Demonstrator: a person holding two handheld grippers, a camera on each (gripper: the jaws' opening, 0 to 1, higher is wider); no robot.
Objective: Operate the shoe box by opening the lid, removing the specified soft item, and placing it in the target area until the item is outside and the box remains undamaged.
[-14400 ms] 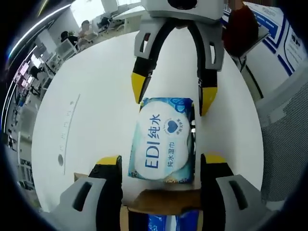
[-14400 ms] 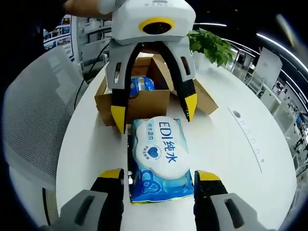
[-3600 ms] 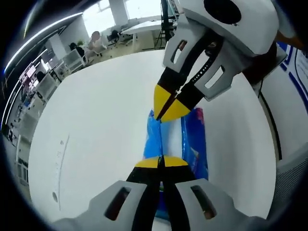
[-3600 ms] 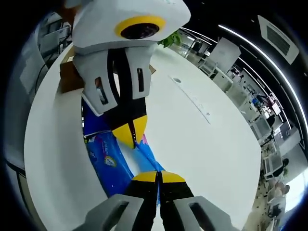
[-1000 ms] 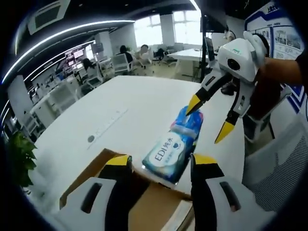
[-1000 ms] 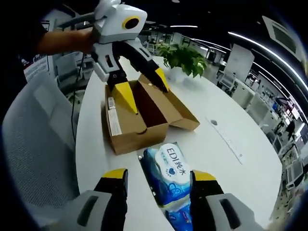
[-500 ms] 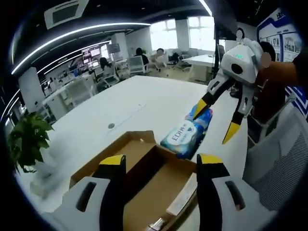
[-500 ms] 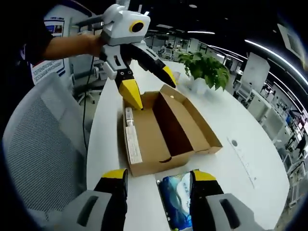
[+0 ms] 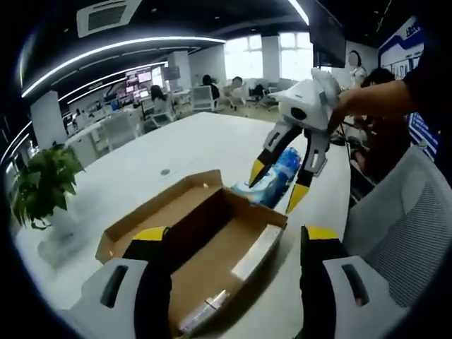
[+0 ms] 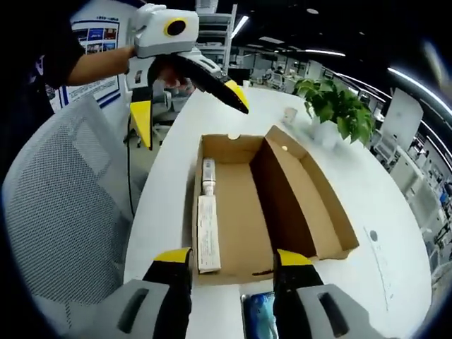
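White table point(image 9: 176, 152): box point(image 10: 240, 212), wipes pack point(image 9: 277, 178), plant point(image 9: 39, 191).

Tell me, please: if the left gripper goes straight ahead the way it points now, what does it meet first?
Probably the open shoe box, lying right ahead between the left gripper fingers; depth is hard to judge.

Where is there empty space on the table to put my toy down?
The white table is bare between the open box and the plant. It's crowded beyond the box, by the wipes pack and the right gripper.
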